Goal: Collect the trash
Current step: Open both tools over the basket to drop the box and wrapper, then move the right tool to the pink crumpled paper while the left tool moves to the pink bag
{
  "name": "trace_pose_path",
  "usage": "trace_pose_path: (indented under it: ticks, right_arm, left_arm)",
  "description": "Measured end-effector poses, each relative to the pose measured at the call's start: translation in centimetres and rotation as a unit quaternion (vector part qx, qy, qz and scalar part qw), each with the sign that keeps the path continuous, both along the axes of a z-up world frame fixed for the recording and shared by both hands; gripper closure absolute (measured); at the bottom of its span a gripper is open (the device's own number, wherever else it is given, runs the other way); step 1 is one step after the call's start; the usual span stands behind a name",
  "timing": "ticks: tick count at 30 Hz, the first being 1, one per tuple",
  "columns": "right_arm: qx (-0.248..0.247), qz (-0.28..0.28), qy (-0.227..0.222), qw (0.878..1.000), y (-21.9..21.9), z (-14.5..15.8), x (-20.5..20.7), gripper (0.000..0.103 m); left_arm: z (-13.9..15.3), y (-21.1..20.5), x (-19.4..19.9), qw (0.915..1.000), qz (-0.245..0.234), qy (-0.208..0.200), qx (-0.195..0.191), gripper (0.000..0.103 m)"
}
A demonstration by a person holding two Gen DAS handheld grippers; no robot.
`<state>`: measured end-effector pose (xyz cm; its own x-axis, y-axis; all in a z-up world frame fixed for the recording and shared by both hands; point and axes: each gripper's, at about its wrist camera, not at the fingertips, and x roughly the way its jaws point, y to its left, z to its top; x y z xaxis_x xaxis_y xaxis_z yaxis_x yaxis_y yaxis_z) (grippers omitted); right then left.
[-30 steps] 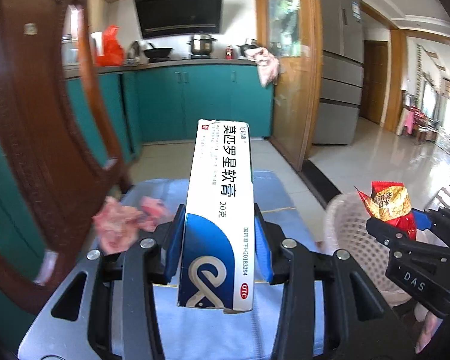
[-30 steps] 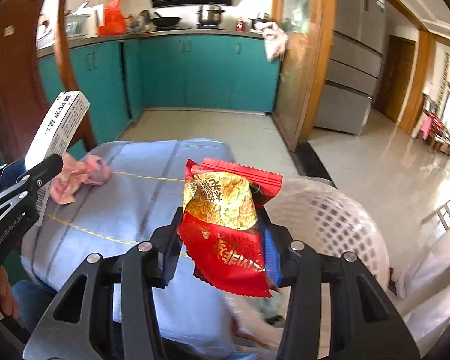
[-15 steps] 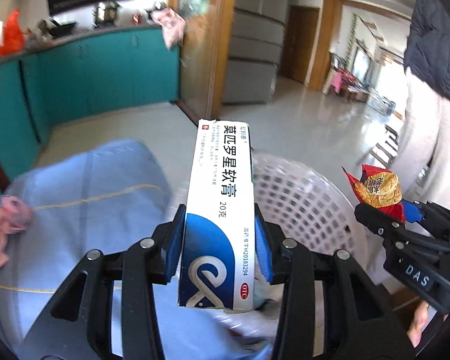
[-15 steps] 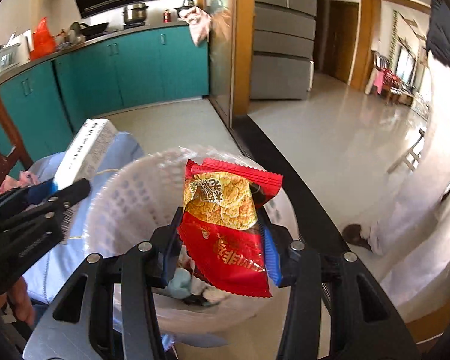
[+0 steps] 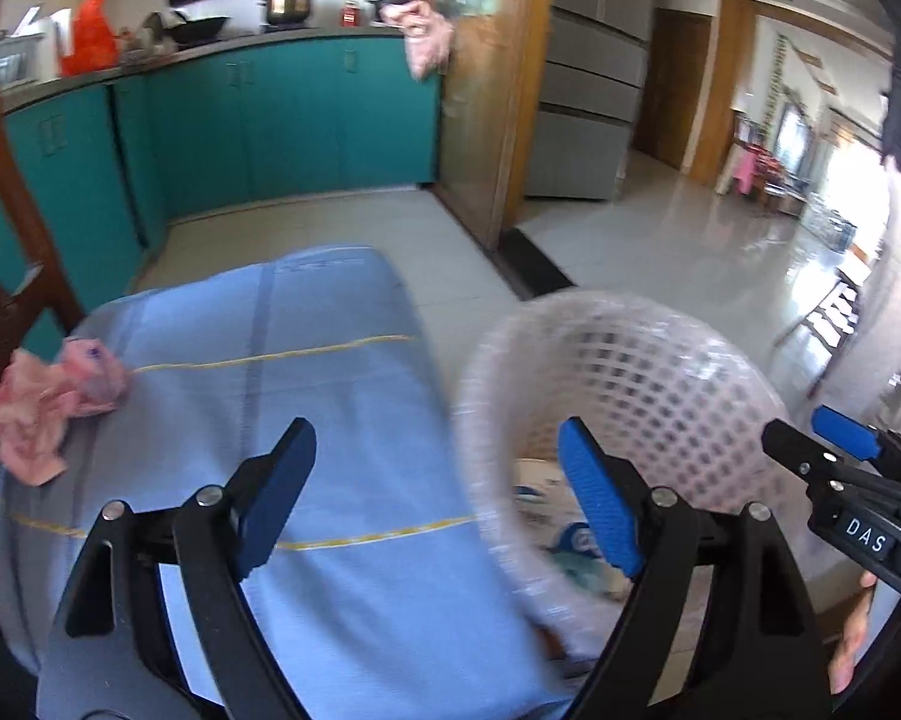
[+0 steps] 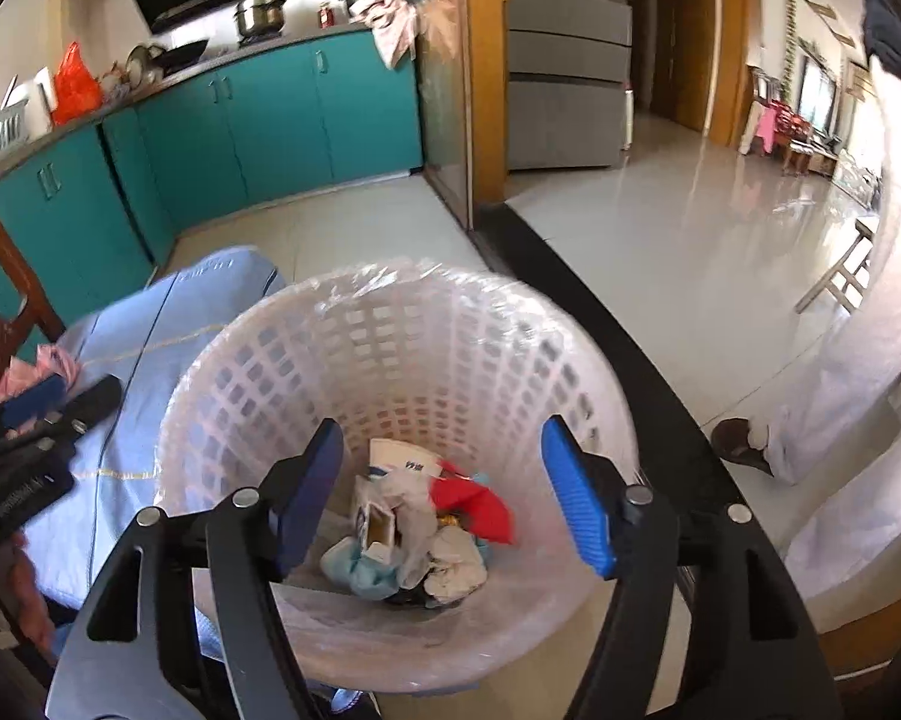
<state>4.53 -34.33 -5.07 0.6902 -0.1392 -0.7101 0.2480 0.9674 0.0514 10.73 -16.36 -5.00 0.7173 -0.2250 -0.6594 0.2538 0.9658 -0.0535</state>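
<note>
As fingers just opened wide | L gripper [image 5: 437,495], R gripper [image 6: 441,495] empty | wrapper [image 6: 477,501] below in basket [image 6: 390,324]

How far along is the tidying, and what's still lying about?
Done: the red snack wrapper and white box lie in the white basket. In hand: nothing; the left tool and right tool have just opened, empty. Left: the crumpled pink tissue on the blue cloth.

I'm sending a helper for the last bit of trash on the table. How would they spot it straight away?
Find the table under the light blue cloth beside the white lattice bin. At the cloth's far left edge, by the dark wooden chair, lies a crumpled pink wad. It is the only loose thing on the cloth.
</note>
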Motion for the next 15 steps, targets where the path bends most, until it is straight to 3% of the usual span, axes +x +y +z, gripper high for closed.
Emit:
trace_pose_path:
  ticks: [5,10,15]
  right_arm:
    - [-0.007,0.018,0.010,1.000,1.9,-0.7,1.3,0.035]
    - [0.042,0.061,-0.012,0.997,5.5,0.6,3.4,0.035]
    - [0.044,0.178,-0.013,0.983,16.1,1.1,8.2,0.035]
  left_arm:
    - [0.2,3.9,-0.7,0.9991,0.036,-0.016,0.016,0.019]
    - [0.1,9.8,-3.8,0.9963,0.075,-0.028,0.031,0.019]
    - [0.6,15.4,-6.9,0.9924,0.114,-0.022,0.041,0.020]
